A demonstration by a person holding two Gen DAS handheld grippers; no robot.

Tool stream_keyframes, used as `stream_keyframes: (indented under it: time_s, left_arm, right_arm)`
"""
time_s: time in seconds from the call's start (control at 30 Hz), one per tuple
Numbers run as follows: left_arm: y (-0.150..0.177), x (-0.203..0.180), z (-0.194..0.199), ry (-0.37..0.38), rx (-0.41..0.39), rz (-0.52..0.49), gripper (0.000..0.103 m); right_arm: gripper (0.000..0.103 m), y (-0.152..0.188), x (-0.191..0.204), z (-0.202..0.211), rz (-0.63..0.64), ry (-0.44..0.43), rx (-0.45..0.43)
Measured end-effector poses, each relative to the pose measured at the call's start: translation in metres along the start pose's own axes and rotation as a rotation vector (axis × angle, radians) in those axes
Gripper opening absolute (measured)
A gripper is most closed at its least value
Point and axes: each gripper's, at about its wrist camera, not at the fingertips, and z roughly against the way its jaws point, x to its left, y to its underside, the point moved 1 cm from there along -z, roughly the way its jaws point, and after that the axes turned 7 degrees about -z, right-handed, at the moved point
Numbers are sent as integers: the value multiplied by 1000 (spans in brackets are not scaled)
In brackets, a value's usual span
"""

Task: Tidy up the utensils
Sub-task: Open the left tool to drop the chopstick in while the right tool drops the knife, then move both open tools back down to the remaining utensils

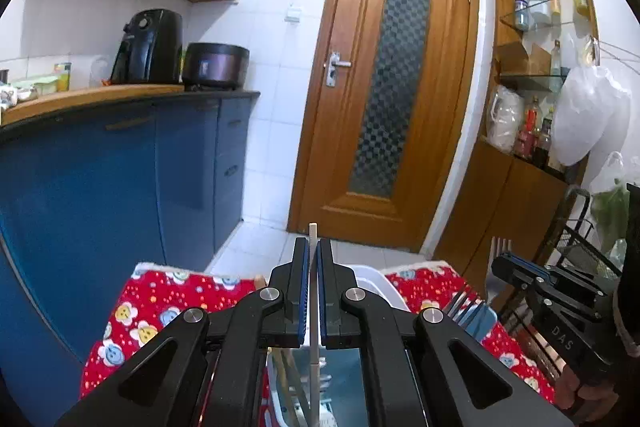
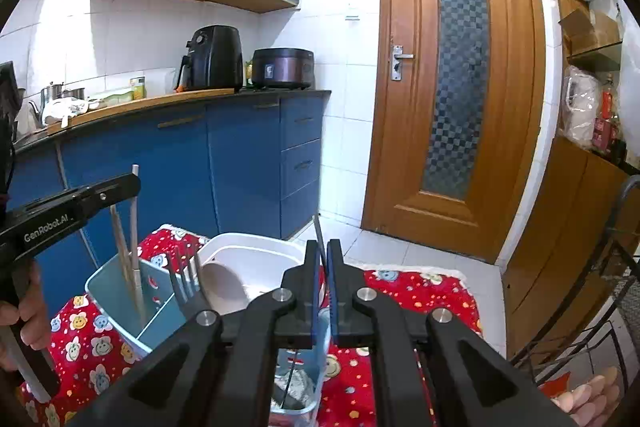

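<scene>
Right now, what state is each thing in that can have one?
left gripper: shut on a pale chopstick, held upright
right gripper: shut on a thin dark utensil handle
blue utensil holder: upright, chopsticks and forks standing inside
white tub: holding a bowl
door: closed

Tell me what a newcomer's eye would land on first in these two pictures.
First, the red flowered cloth spread over the table in the foreground, bright against the blue cabinets behind it. On it stands a light blue utensil holder with forks and chopsticks upright in it, left of a white basin. Each tool is shut on something thin: the left tool on a pale chopstick, the right tool on a dark, slim utensil.
</scene>
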Motion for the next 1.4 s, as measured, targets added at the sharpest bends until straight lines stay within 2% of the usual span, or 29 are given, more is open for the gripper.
stream_keyframes:
  time_s: [0.1,0.17,0.2,0.23,0.5,0.63,0.87,1.4]
  left_arm:
    - [2,-2,1,12,31,5,4]
    - [2,-4,4,23,39,-2,5]
    - [1,-6,6,26,43,-11,6]
    - [0,-9,8,26,48,-21,10]
    - [-6,-19,30,45,53,-52,30]
    - [-8,-22,44,45,59,-68,30]
    - [1,-30,70,47,93,-97,30]
    - [58,-30,91,71,251,-59,30]
  right_arm:
    - [7,1,-2,1,-41,-42,28]
    - [17,1,-4,3,-63,-51,29]
    - [28,0,-4,5,-71,-57,26]
    - [33,-1,-6,8,-85,-73,21]
    - [34,-10,-5,31,-115,-113,-5]
    - [34,-9,-5,47,-125,-121,-9]
    - [34,6,-4,65,-142,-134,46]
    - [34,72,-11,85,-211,-136,210]
